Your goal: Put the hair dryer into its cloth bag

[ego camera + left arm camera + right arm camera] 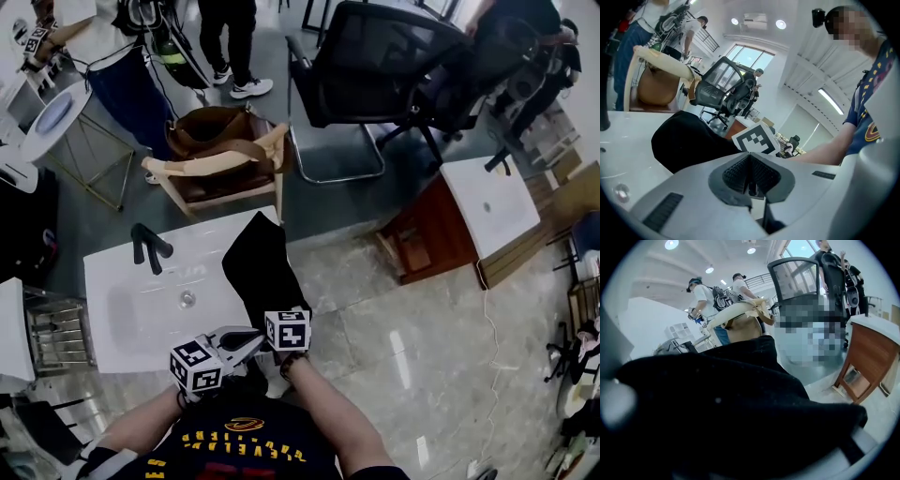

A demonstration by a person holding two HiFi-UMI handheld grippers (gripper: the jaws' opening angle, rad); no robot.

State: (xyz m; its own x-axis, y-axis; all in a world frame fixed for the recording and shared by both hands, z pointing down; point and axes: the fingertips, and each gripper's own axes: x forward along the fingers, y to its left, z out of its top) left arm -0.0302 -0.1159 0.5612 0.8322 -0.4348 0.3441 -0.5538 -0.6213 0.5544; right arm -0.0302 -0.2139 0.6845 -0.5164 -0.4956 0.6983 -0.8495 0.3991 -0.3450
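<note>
The hair dryer [150, 246] lies flat at the upper left of the white table [141, 309], well apart from both pairs of jaws. It is outside the cloth bag [261, 262]. Its two black limbs meet at the upper end and splay toward the bottom of the frame. From here I can't tell which limb is the nozzle.

The bag is a limp black shape along the table's right edge. Its long axis runs up and down the frame with a slight slant, and its lower end reaches the right gripper [284, 323]. What is inside it can't be seen.

In the right gripper view the black cloth [740, 404] fills the whole lower frame and lies over the jaws. No view shows whether they are clamped on it or just under it.

The left gripper [251, 339] sits just left of the right one, at the bottom centre of the head view. In its own view its jaws [750, 176] are pressed together, and the bag [689, 140] lies beyond them to the upper left.

At the upper centre of the head view, a brown bag [211, 127] rests on a pale wooden chair [202, 169].
</note>
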